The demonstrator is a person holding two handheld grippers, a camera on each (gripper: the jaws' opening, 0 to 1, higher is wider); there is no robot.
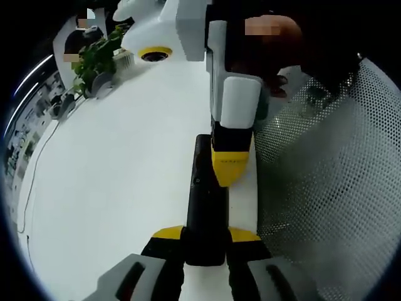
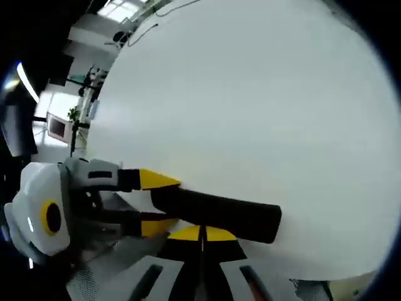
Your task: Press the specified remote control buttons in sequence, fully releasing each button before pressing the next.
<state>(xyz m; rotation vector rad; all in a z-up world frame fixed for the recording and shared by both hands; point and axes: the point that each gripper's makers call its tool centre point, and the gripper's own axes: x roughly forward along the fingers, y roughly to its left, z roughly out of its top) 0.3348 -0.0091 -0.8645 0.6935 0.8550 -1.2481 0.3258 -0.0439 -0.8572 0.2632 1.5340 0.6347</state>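
A black remote control (image 1: 203,200) is held just over the white table (image 1: 119,163). My left gripper (image 1: 207,236) is shut on its near end, one yellow tip on each long side. My right gripper (image 1: 230,168) comes down from above with its jaws together, its yellow tip resting on the remote's upper face near the far end. In the right gripper view the remote (image 2: 219,214) lies across the bottom. There my right gripper (image 2: 202,234) is shut with its tips against the remote, and my left gripper (image 2: 156,204) clamps the remote's left end.
A mesh chair back (image 1: 332,175) stands close on the right, beside the table edge. A potted plant (image 1: 94,59) and a white device with a yellow ring (image 1: 155,53) sit at the far end of the table. A person's hand (image 1: 276,37) holds the right gripper.
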